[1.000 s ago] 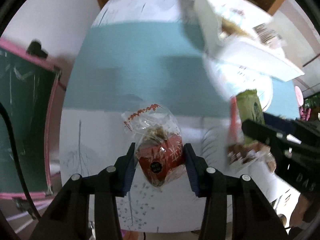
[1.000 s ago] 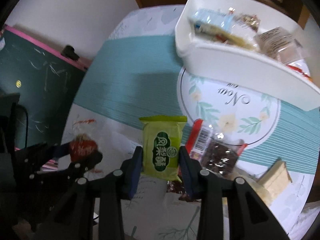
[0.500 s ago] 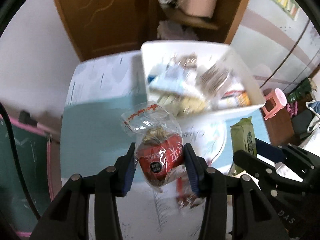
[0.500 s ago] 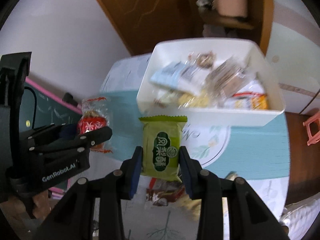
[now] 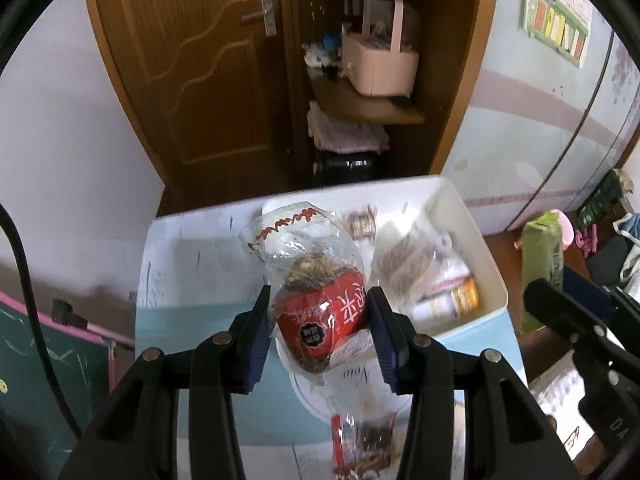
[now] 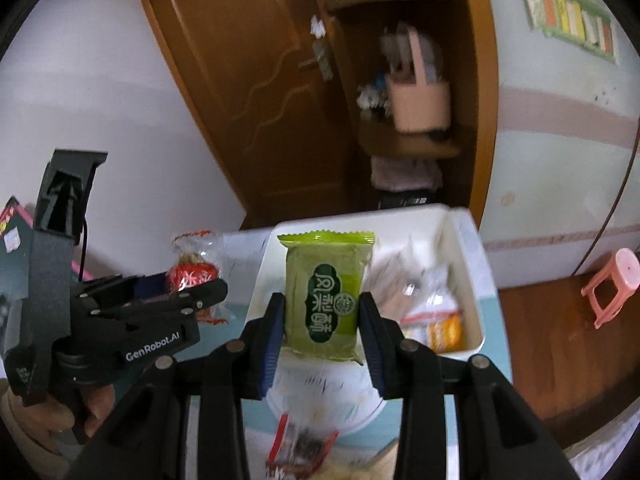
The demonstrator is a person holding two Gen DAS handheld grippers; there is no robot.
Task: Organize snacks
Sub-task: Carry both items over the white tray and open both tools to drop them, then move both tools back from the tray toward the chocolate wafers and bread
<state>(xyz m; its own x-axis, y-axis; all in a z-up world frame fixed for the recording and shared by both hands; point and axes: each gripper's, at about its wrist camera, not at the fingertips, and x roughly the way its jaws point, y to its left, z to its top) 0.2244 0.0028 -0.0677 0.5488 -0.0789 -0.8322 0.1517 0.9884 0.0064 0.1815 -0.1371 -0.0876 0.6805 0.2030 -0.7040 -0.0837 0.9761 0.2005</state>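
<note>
A white bin [image 5: 464, 216], mid-right in the left view, is being filled with mixed wrapped snacks [image 5: 432, 276]. The left tool [image 5: 318, 320] is being kept clamped on a clear-and-red snack bag [image 5: 320, 312] at frame centre, angled downward. The right tool [image 6: 322, 322] is being kept squeezed on a green pastry packet [image 6: 326, 296], over the bin.

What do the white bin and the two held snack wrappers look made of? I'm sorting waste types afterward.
White bin: smooth, opaque, rigid walls, probably plastic. Red snack packet: clear, glossy, crinkled film, likely thin plastic, with a red printed label. Green snack packet: matte opaque film with a serrated sealed edge, probably plastic or foil laminate.
</note>
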